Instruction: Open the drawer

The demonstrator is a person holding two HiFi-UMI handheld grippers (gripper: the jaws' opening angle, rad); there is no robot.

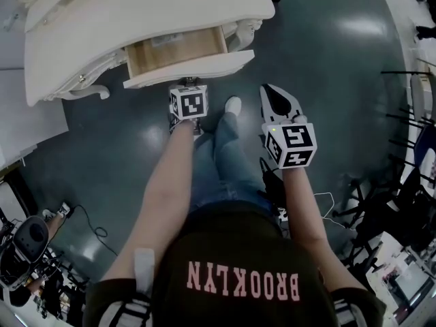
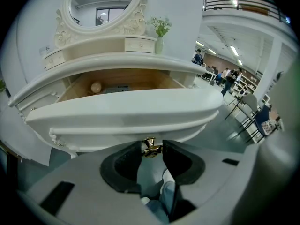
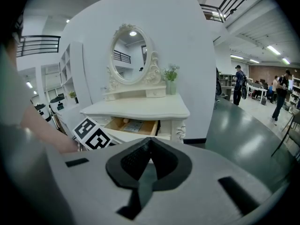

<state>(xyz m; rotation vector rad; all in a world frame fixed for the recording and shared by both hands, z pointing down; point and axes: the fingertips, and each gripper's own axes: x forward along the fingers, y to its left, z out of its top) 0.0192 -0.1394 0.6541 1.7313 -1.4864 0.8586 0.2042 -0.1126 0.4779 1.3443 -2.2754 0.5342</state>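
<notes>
Clamping gold knob [image 2: 149,144] of open drawer [image 2: 122,110] between left gripper [image 2: 152,148] fingers [image 2: 175,159].

White dressing table [image 1: 136,16] on dark floor [image 1: 327,60]

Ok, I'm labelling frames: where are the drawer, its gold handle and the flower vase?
drawer [image 1: 194,68]: head view, its white front.
gold handle [image 2: 151,146]: left gripper view, the knob end.
flower vase [image 2: 159,45]: left gripper view, the body.

Bright overhead lighting, floor [image 1: 354,26] glare (fisheye-warped edges).
</notes>
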